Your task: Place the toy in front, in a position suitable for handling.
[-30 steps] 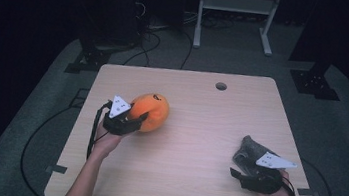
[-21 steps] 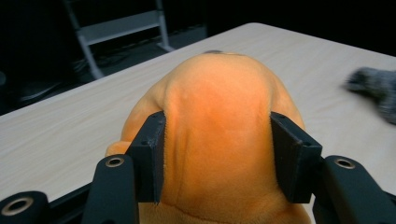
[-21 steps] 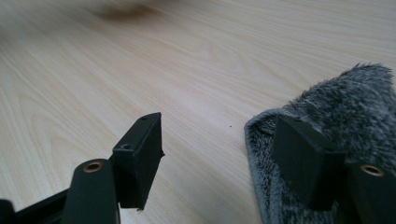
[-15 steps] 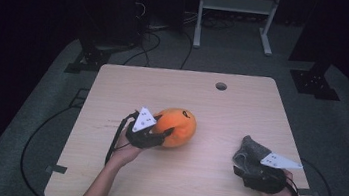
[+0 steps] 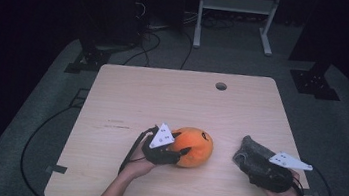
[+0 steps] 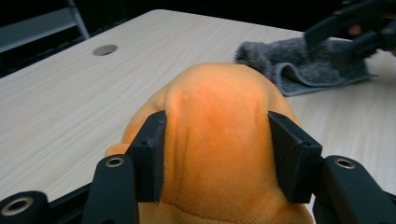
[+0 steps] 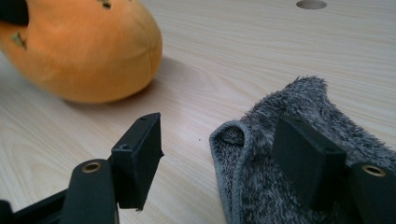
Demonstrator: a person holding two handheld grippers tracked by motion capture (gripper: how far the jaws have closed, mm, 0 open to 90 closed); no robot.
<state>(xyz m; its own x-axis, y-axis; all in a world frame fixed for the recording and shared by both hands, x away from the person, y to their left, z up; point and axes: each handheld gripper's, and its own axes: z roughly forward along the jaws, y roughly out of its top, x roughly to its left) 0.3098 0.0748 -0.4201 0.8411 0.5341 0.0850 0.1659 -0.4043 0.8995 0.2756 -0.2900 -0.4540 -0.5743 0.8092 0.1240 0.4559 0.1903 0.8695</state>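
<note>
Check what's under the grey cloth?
The grey cloth lies on the bare wooden table, one open right gripper jaw resting on top. Whatever sits beneath its folds is covered.

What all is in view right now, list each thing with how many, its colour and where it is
plush toy: one, orange, near-centre of table, clamped between the left tool's jaws
cloth: one, grey fuzzy, crumpled at right near edge, under the right tool
table: one, light wood, round hole near far edge
metal stand: one, pale grey, on the floor beyond the table
left tool: one, black, shut on the toy
right tool: one, black, open, one jaw on the cloth
</note>
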